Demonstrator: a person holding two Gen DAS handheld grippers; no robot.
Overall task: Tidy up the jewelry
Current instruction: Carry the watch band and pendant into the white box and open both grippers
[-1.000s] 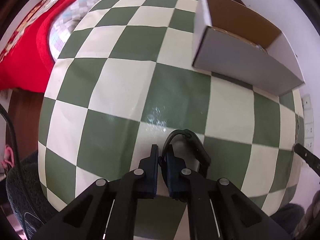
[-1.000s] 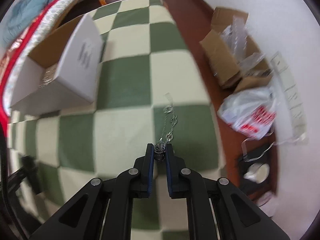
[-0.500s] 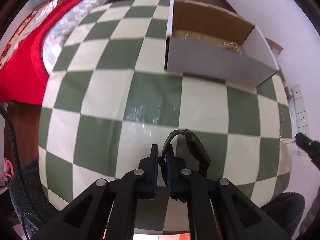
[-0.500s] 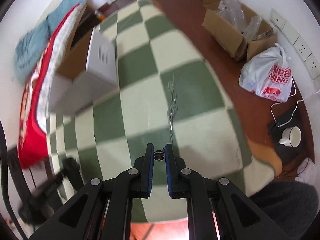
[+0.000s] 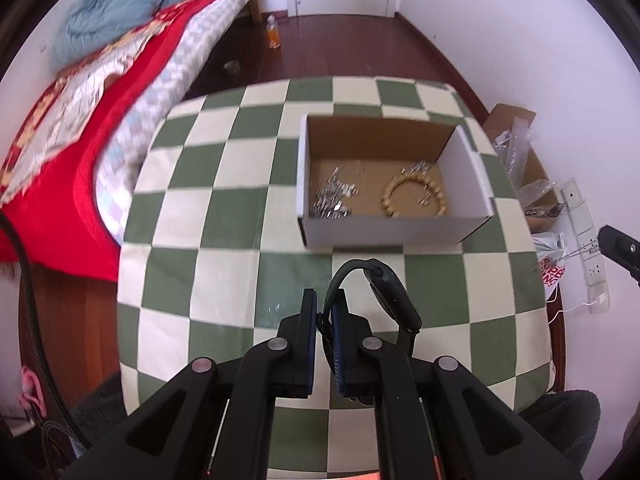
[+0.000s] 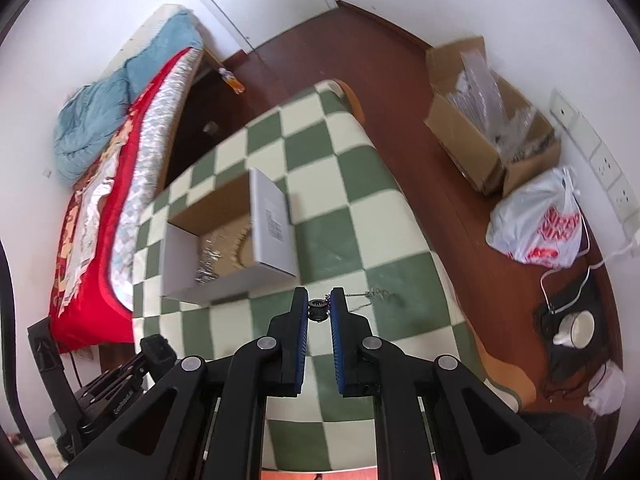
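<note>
Now | left hand-held gripper (image 5: pixel 324 316) pinching watch (image 5: pixel 394 300) | right hand-held gripper (image 6: pixel 319 308) pinching chain (image 6: pixel 370 294) near cloth edge

Your left wrist cam sits high over the near edge of the checkered table (image 5: pixel 224 216), looking forward and down into the open box (image 5: pixel 384 236) head-on. Your right wrist cam is also high, off to the right, rolled, seeing the box (image 6: pixel 272 224) side-on. Both share table, box, bed (image 5: pixel 80 128) and the floor carton (image 6: pixel 472 152).
</note>
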